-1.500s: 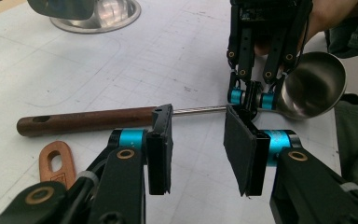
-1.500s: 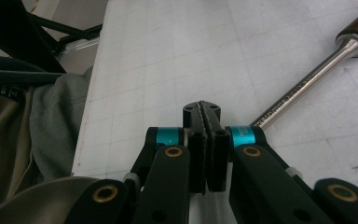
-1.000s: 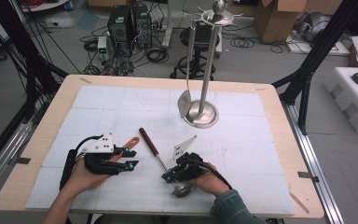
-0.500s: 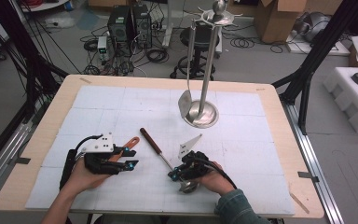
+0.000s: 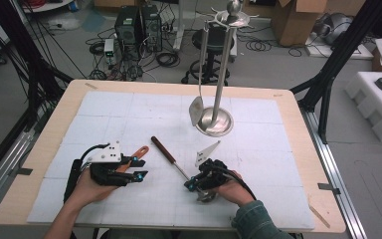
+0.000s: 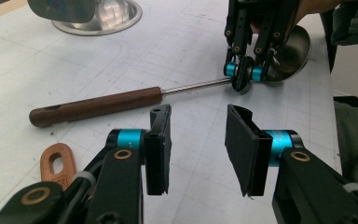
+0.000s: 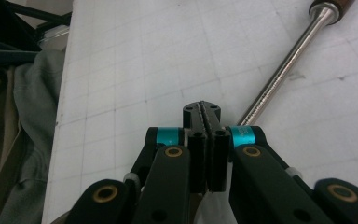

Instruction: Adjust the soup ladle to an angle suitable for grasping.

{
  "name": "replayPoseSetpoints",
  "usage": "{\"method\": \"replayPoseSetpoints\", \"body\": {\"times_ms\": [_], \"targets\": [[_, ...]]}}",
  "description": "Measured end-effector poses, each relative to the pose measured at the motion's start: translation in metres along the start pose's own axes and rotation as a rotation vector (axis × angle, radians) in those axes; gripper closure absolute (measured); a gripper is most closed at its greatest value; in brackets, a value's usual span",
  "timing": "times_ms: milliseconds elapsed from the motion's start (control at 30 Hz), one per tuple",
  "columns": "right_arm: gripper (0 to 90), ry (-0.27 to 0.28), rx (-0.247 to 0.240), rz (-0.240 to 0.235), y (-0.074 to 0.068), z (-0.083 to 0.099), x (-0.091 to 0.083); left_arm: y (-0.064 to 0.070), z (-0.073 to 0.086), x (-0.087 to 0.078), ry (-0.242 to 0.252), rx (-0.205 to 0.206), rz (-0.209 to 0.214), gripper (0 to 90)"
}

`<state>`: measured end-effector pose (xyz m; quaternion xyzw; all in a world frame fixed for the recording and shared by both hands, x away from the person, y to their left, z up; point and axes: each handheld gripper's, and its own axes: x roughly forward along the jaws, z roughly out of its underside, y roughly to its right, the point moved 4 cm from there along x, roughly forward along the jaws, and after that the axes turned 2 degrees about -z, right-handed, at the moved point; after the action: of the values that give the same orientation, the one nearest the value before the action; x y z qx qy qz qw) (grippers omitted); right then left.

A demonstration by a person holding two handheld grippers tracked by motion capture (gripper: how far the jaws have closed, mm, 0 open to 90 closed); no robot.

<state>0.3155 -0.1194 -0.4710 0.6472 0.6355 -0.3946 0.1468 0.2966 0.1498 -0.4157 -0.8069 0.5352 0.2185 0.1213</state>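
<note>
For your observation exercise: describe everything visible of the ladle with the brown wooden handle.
The ladle with the brown wooden handle lies flat on the white gridded table mat. Its thin steel shaft joins a round, shiny steel bowl. The right gripper, jaws together, meets the shaft beside the bowl; whether it clamps it is unclear.

On your surface (image 5: 104, 107), far of centre, stands a steel utensil stand (image 5: 222, 64) with a spatula (image 5: 197, 107) hanging. An orange leather-like tag (image 5: 138, 152) lies near left. Computer towers (image 5: 137, 25) sit on the floor beyond.
</note>
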Motion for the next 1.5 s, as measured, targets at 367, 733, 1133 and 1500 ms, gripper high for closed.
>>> {"method": "replayPoseSetpoints", "body": {"times_ms": [367,733,1133,1500], "targets": [[90.0,-0.011,0.023,0.026,0.007,0.008,-0.013,0.000,0.000,0.000,0.003,-0.002,0.001,60.6],[90.0,0.015,0.045,0.040,0.011,0.013,-0.029,0.000,0.000,0.000,0.005,-0.003,-0.001,60.5],[90.0,0.016,0.024,0.042,0.006,0.010,-0.028,0.000,0.000,0.001,0.005,-0.003,-0.001,60.3],[90.0,0.061,0.007,0.062,-0.001,0.006,-0.037,0.000,-0.001,0.000,0.007,0.000,0.000,60.3]]}}
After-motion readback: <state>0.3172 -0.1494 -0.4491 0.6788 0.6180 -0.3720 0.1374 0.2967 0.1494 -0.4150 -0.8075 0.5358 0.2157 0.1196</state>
